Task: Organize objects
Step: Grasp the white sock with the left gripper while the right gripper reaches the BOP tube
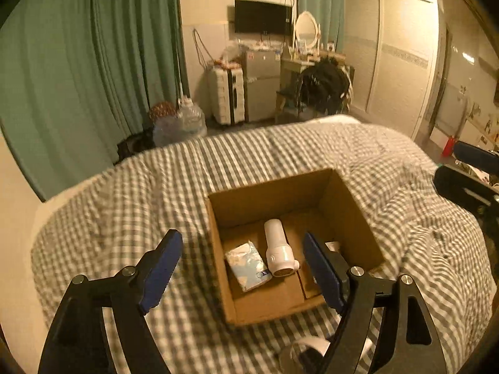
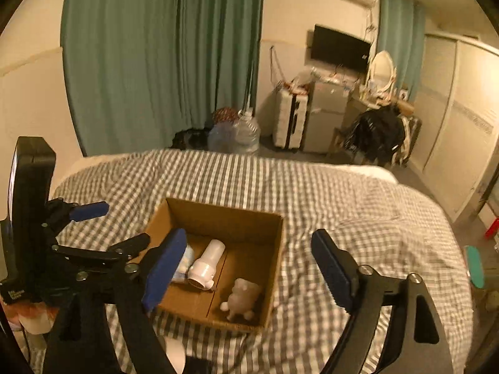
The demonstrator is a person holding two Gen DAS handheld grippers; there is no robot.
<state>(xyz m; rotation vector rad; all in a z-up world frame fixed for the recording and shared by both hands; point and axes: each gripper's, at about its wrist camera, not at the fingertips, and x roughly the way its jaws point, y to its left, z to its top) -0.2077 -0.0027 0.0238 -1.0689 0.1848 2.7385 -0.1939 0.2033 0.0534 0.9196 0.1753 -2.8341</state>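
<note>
Cardboard — an open brown box (image 1: 352, 218) — is seen lying on a grey-and-white checked quilt (image 1: 124, 202) spread over the bed. From the left wrist view the box sits just ahead of the left gripper (image 1: 241, 272), whose blue-padded jaws are spread wide with nothing between them; the right-hand pad overlaps the box's near right corner. Inside, a white cylindrical device (image 1: 277, 249) is laid roughly along the middle of the floor, and a pale blue-and-white packet (image 1: 248, 263) is set just beside it on the left. A further pale item is glimpsed behind the right pad, too hidden to be named from this side.

From the right wrist view that item is revealed as a small grey plush toy (image 2: 241, 296), resting in the box's near right corner, apart from the white device. The packet, by contrast, is mostly masked here by the left pad of the right gripper (image 2: 246, 272). This gripper is likewise held released and empty — its jaws wide, the box lying ahead and slightly left, one pad over the box's near left part. The left gripper is also caught at the far left of this view, beside the box.

A white object (image 1: 308, 347) is seen on the quilt below the left gripper.
</note>
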